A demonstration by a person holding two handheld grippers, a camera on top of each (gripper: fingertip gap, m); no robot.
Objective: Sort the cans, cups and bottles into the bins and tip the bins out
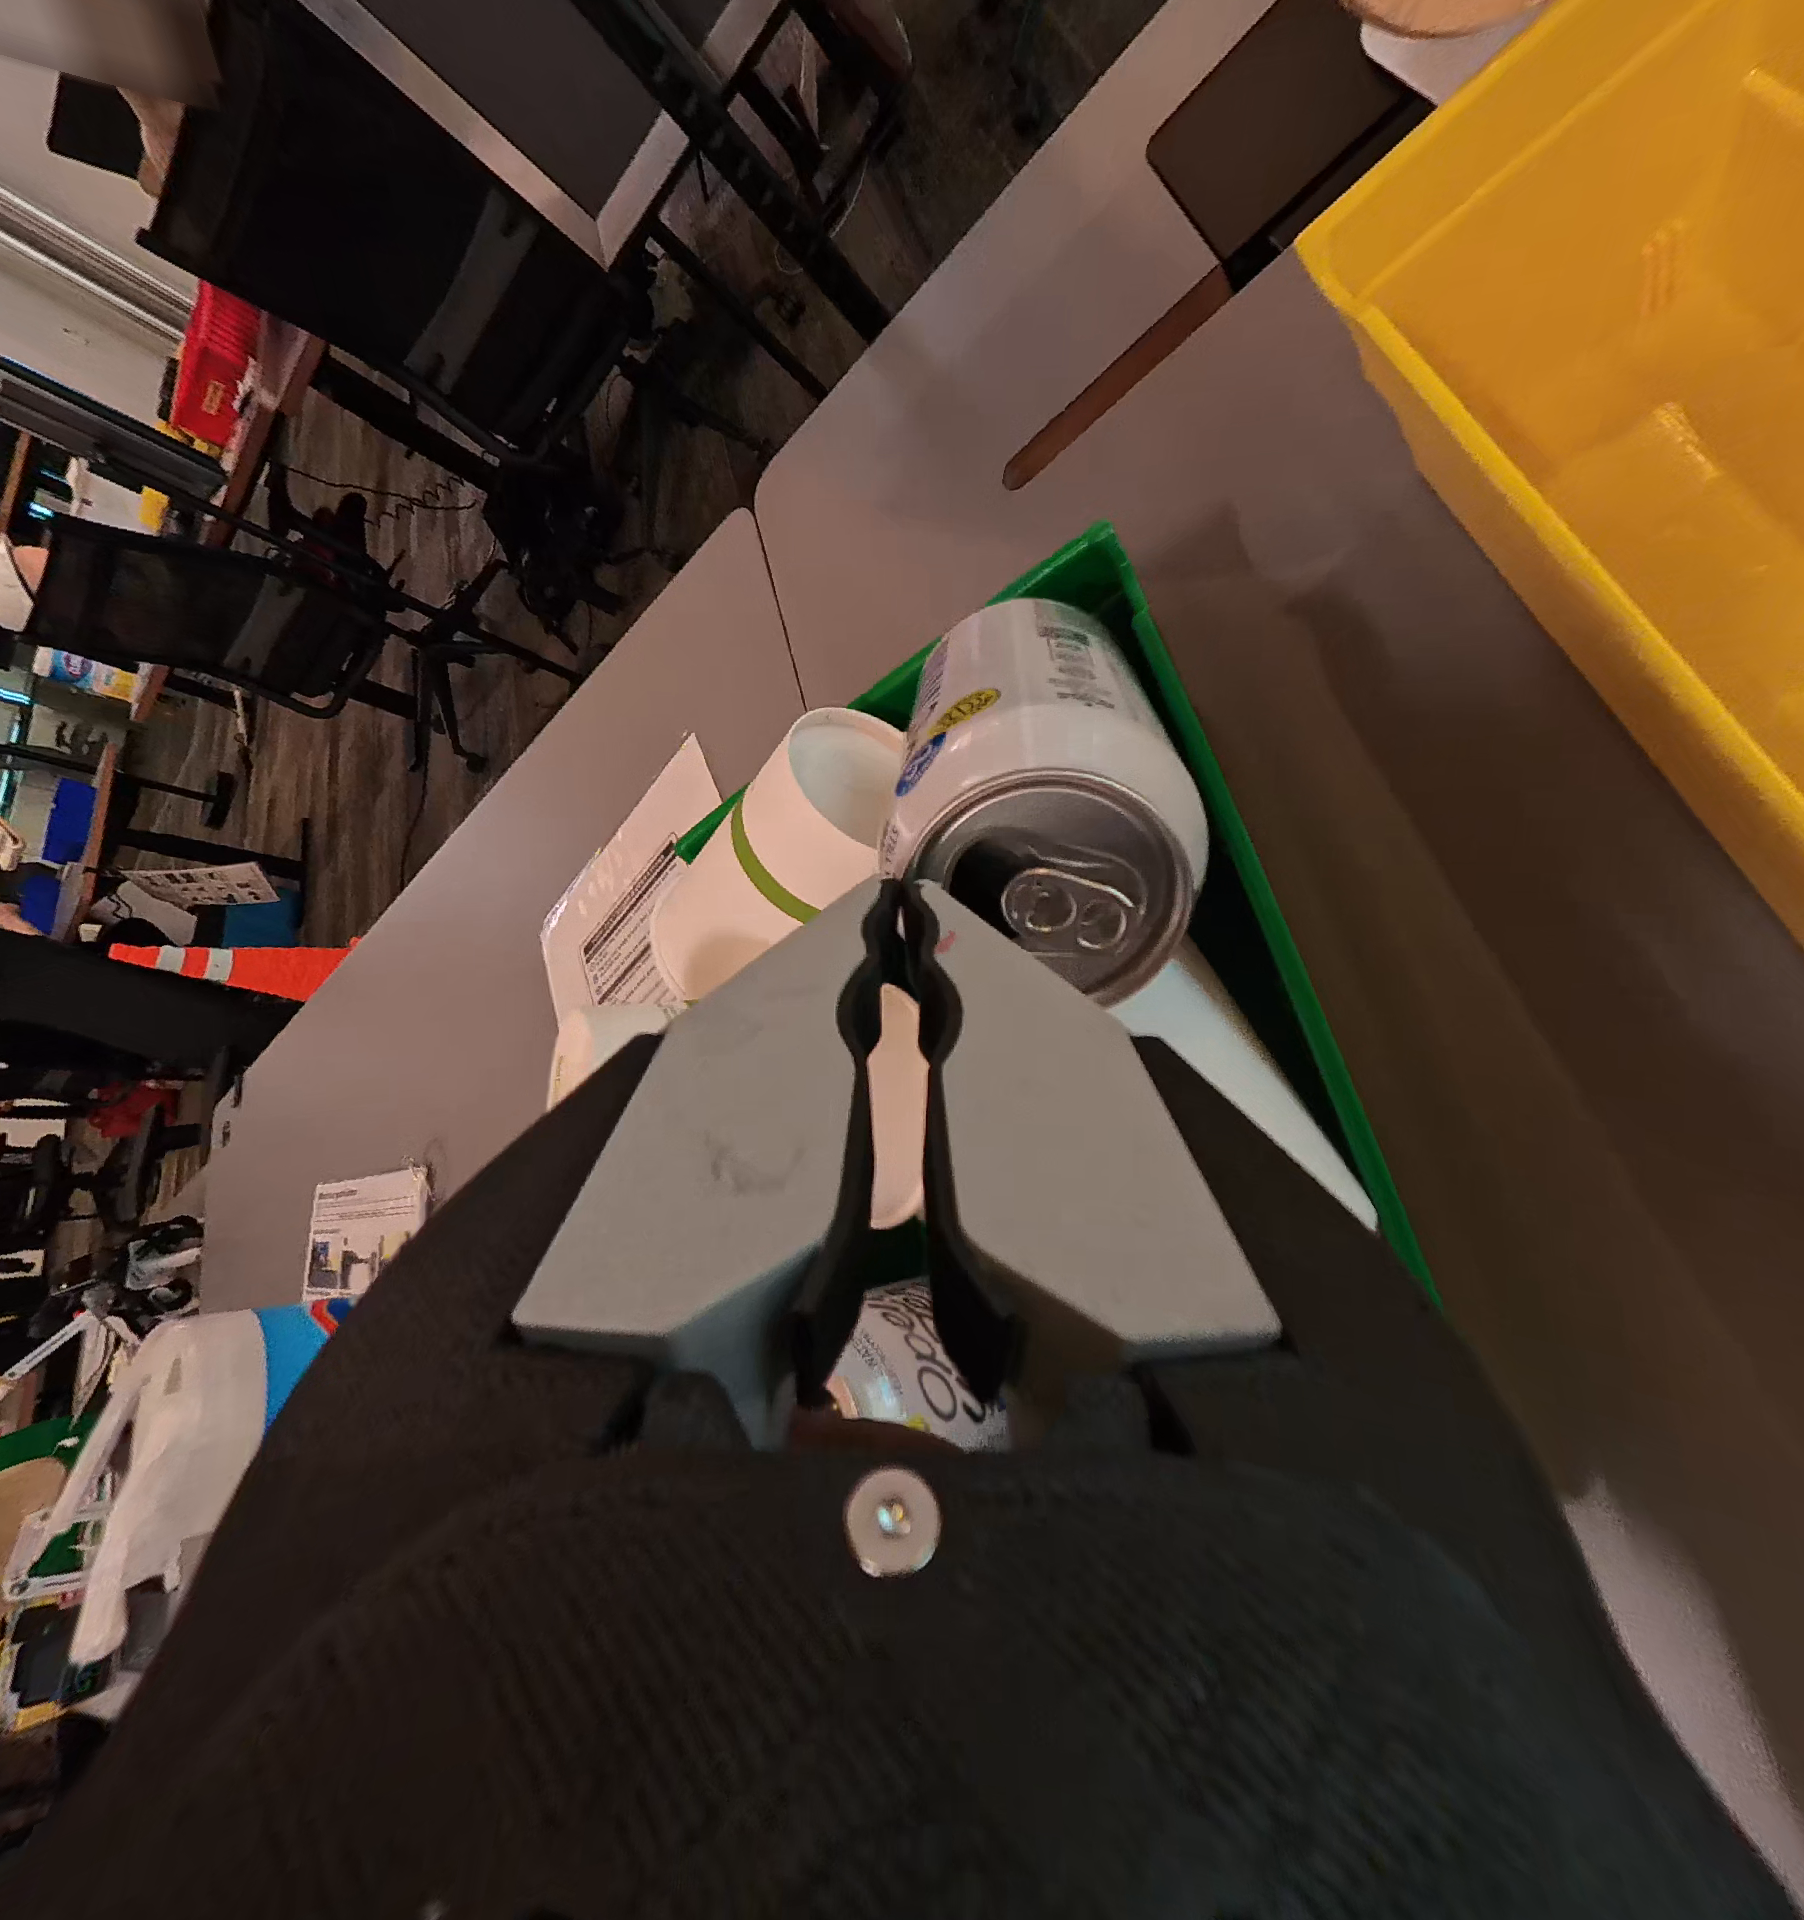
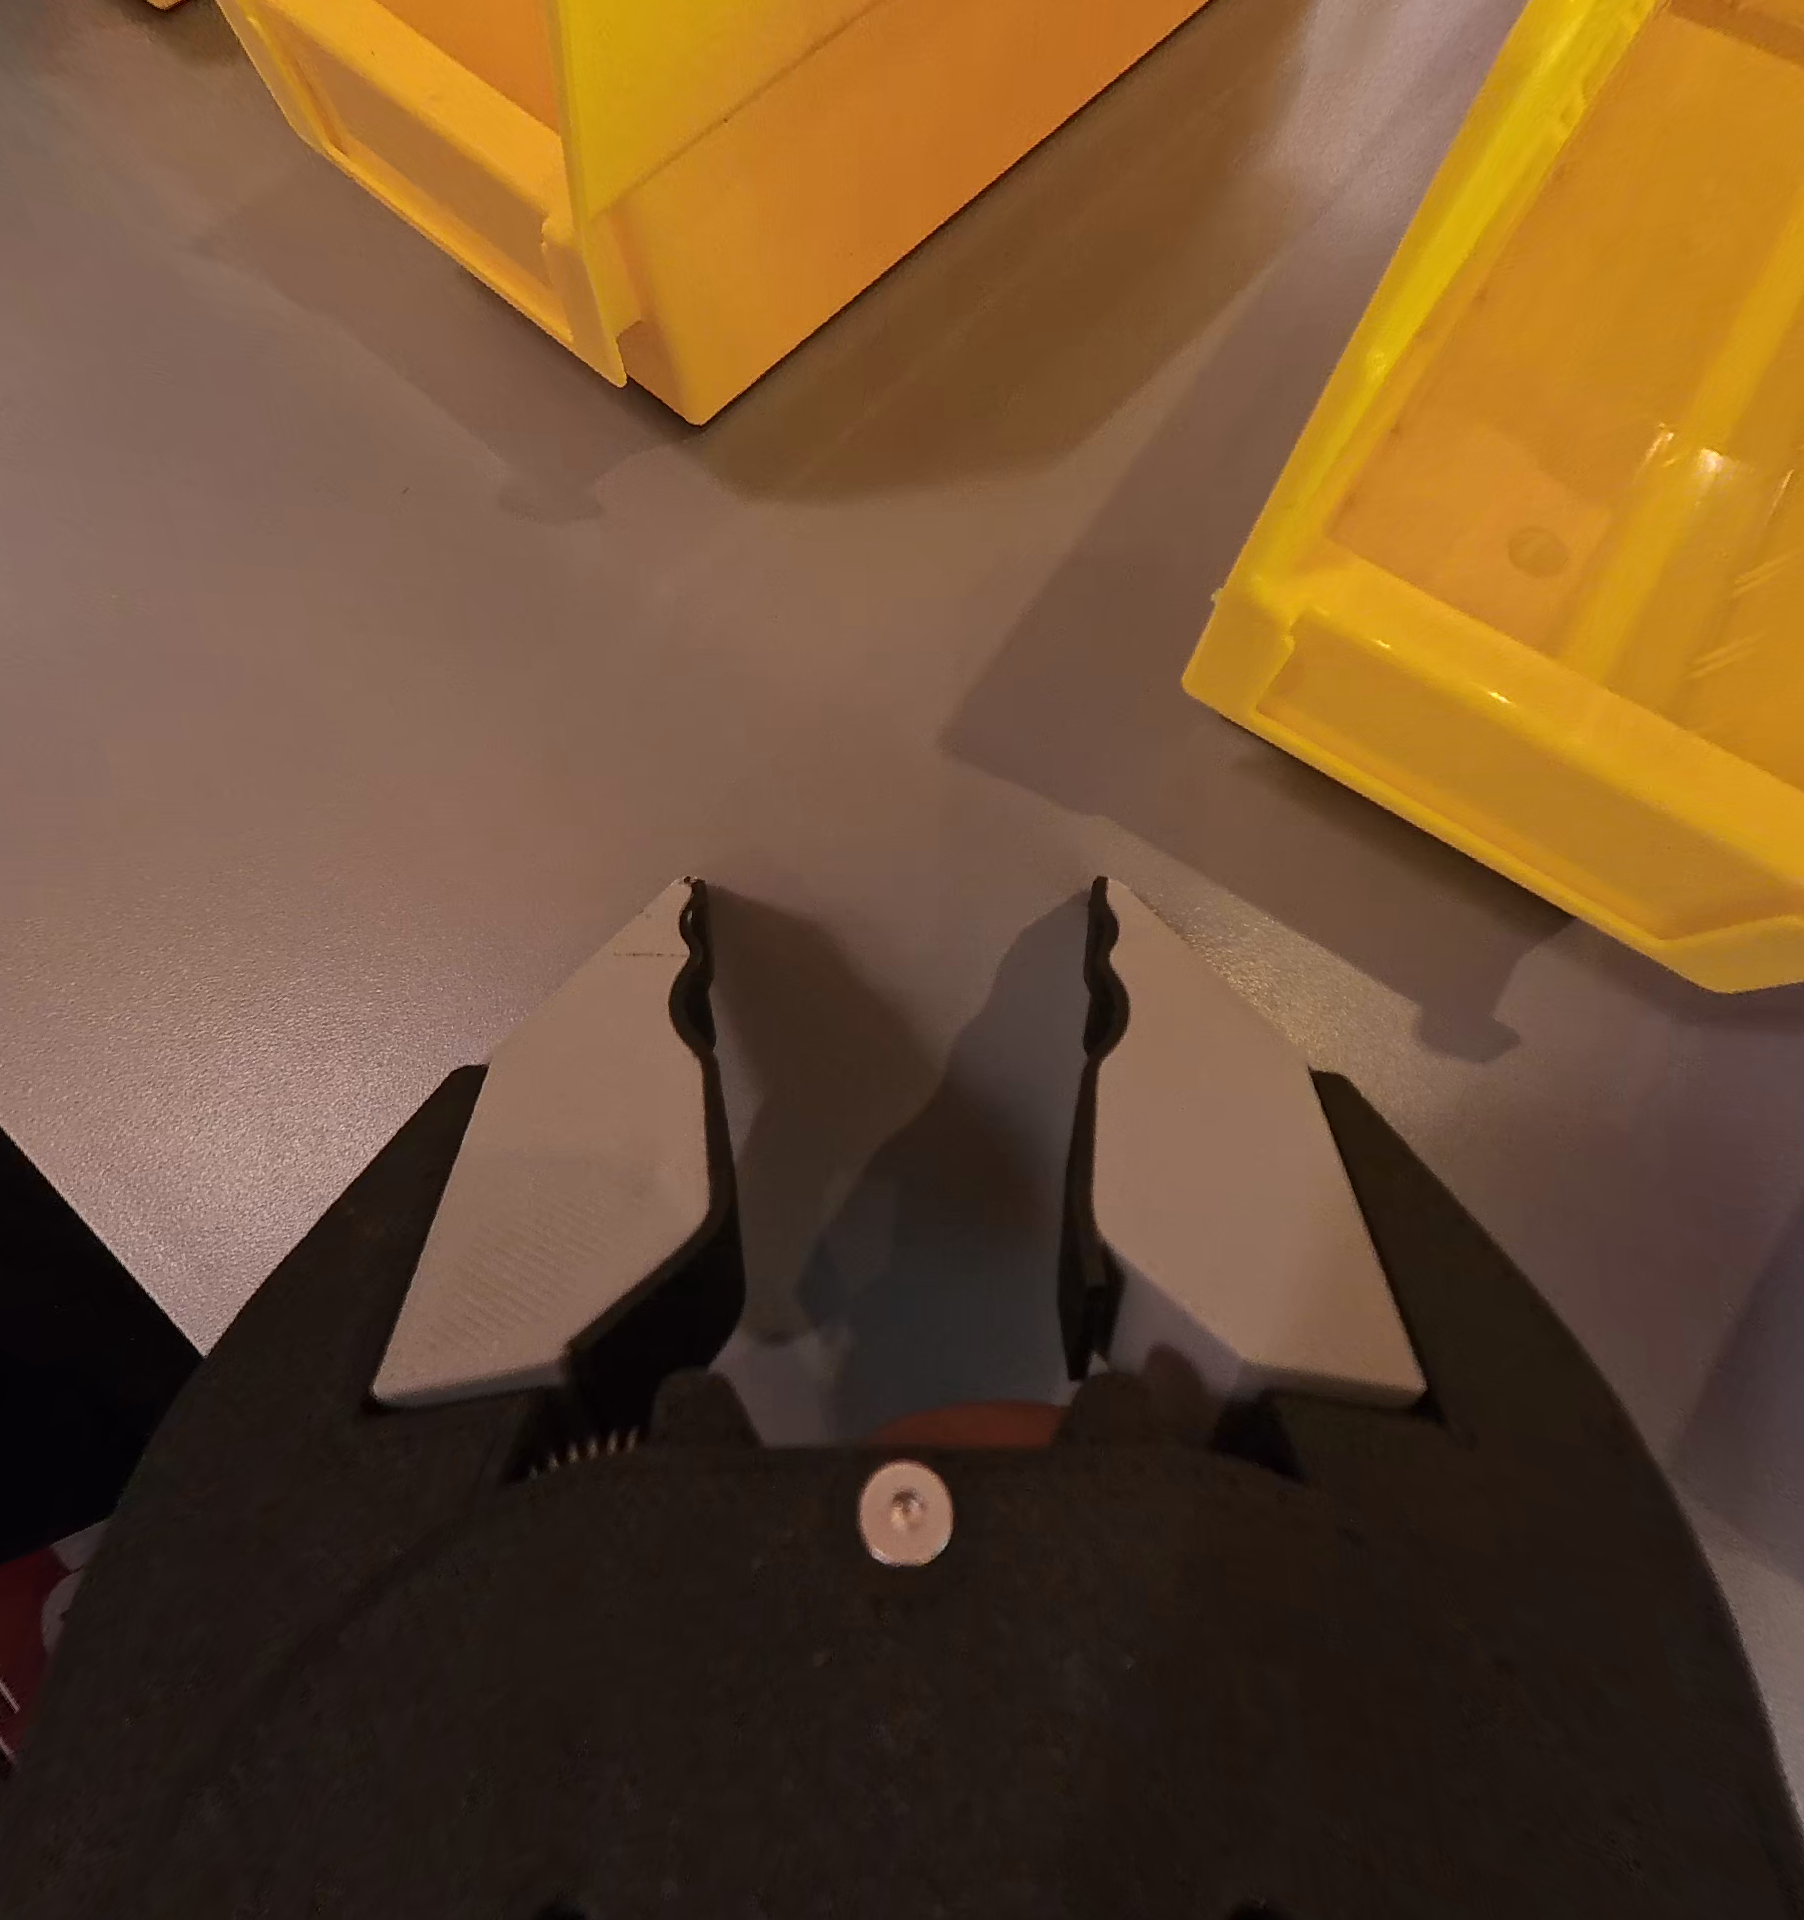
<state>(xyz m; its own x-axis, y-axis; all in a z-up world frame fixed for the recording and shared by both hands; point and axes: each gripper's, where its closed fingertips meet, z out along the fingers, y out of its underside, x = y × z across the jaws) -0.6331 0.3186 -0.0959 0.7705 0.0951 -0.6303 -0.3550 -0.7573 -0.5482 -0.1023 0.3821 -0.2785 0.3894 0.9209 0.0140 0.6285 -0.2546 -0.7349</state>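
1. Across the left wrist view, the left gripper (image 1: 900, 899) had its jaws drawn together, the black pads meeting at the tips; they appeared to pinch the wall of the green bin (image 1: 1282, 935), though the fingers hid the exact contact point
2. The green bin sat tilted above the grey table (image 1: 981, 436), and a white can (image 1: 1059, 821) lay on its side within it, its silver top facing the camera
3. A white paper cup (image 1: 784, 842) with a green band lay on its side just beside the can, at the bin's open edge
4. A second printed can (image 1: 908, 1371) showed partly behind the fingers; a printed sheet (image 1: 633, 873) lay on the table beyond the cup
5. A yellow bin (image 1: 1646, 436) stood near the green bin, at the right of the frame
6. Turning to the right wrist view, the right gripper (image 2: 896, 894) had its jaws spread wide with nothing between them, hovering over the bare table (image 2: 306, 623)
7. One yellow bin (image 2: 794, 208) stood ahead of the fingers and another yellow bin (image 2: 1563, 665) stood to the right, the two apart from each other and clear of the fingers
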